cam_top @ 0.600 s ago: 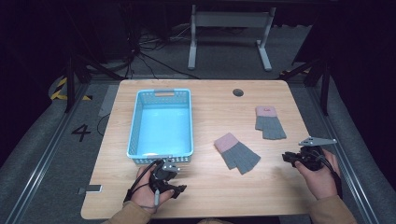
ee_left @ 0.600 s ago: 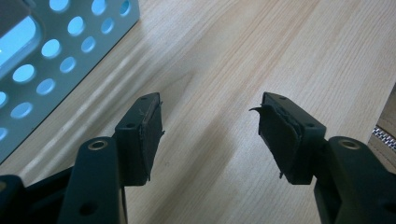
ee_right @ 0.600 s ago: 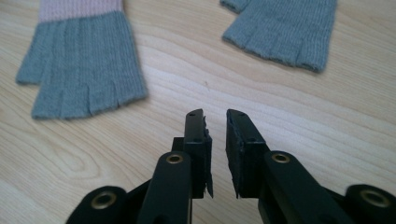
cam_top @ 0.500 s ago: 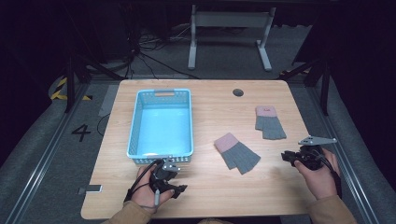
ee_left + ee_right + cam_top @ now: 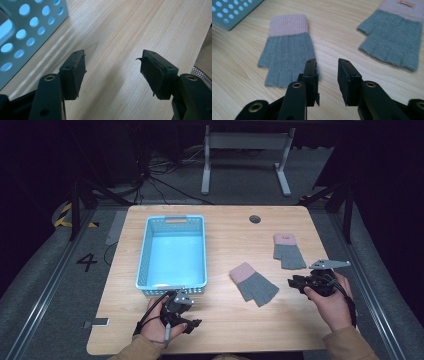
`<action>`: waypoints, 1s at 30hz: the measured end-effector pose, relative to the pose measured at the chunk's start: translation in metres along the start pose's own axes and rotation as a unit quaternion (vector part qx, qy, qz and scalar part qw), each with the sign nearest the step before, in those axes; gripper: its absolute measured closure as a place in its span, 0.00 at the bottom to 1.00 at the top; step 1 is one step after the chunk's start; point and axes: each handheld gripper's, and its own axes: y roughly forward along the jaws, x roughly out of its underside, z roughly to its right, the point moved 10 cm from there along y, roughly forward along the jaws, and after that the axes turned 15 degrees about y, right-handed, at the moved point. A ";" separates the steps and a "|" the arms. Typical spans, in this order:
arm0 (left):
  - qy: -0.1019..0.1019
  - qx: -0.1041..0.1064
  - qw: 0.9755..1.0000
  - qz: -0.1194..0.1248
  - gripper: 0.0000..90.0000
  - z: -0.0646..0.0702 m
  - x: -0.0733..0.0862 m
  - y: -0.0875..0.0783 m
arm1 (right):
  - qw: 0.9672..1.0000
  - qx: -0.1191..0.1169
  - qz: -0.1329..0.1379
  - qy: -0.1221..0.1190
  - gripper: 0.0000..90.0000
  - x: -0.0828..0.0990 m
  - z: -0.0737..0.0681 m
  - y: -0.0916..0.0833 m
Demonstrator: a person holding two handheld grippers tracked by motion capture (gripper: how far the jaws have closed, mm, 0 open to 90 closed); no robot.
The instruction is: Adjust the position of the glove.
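Two grey fingerless gloves with pink cuffs lie flat on the wooden table [image 5: 235,240]. One glove [image 5: 253,283] [image 5: 287,52] is near the middle, the other glove [image 5: 287,251] [image 5: 394,42] farther right. My right gripper [image 5: 294,284] [image 5: 327,67] stands open just right of the middle glove, jaws aimed at its finger end, with nothing between them. A light blue basket [image 5: 204,255] [image 5: 25,32] sits on the left half. My left gripper [image 5: 187,323] [image 5: 112,65] is open over bare wood by the basket's near corner.
A round cable hole [image 5: 255,219] is in the table's far side. A small grey object [image 5: 100,322] lies at the near left edge. Beyond the table a white stand [image 5: 245,150] rises from the dark floor. The basket's corner [image 5: 232,12] shows in the right gripper view.
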 end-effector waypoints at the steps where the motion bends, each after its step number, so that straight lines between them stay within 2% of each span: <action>1: -0.002 -0.001 1.000 0.002 0.41 0.000 0.000 0.000 | 1.000 -0.006 -0.003 -0.004 0.75 -0.003 -0.006 0.004; 3: -0.001 -0.004 1.000 0.001 0.42 -0.001 0.001 -0.001 | 1.000 -0.008 -0.002 -0.008 0.74 -0.004 -0.008 0.006; 5: -0.006 -0.004 1.000 0.002 0.42 -0.001 0.002 -0.002 | 1.000 -0.018 -0.006 -0.015 0.73 -0.009 -0.018 0.013; 7: -0.006 -0.007 1.000 0.003 0.42 -0.001 0.003 -0.003 | 1.000 -0.020 -0.008 -0.014 0.73 -0.010 -0.020 0.015; 9: -0.006 -0.007 1.000 0.002 0.41 -0.001 0.003 -0.004 | 0.999 -0.028 -0.012 -0.023 0.72 -0.015 -0.030 0.022; 15: -0.010 -0.010 1.000 -0.001 0.41 0.000 0.007 -0.004 | 0.998 -0.041 -0.025 -0.033 0.70 -0.021 -0.045 0.038; 16: -0.011 -0.012 1.000 -0.002 0.41 -0.001 0.008 -0.004 | 0.997 -0.053 -0.033 -0.041 0.70 -0.023 -0.055 0.048; 17: -0.013 -0.012 1.000 -0.002 0.41 -0.001 0.009 -0.005 | 0.997 -0.053 -0.033 -0.041 0.70 -0.023 -0.055 0.048; 19: -0.020 -0.014 1.000 -0.005 0.42 -0.003 0.012 -0.004 | 0.996 -0.076 -0.040 -0.039 0.70 -0.022 -0.065 0.056; 20: -0.022 -0.014 1.000 -0.005 0.42 -0.004 0.014 -0.004 | 0.995 -0.080 -0.044 -0.039 0.70 -0.022 -0.068 0.059; 28: -0.022 -0.011 1.000 -0.009 0.41 -0.004 0.014 -0.002 | 0.995 -0.052 -0.060 -0.062 0.69 -0.019 -0.073 0.084; 30: -0.020 -0.010 1.000 -0.010 0.41 -0.004 0.014 -0.001 | 0.995 -0.051 -0.070 -0.053 0.69 -0.017 -0.072 0.092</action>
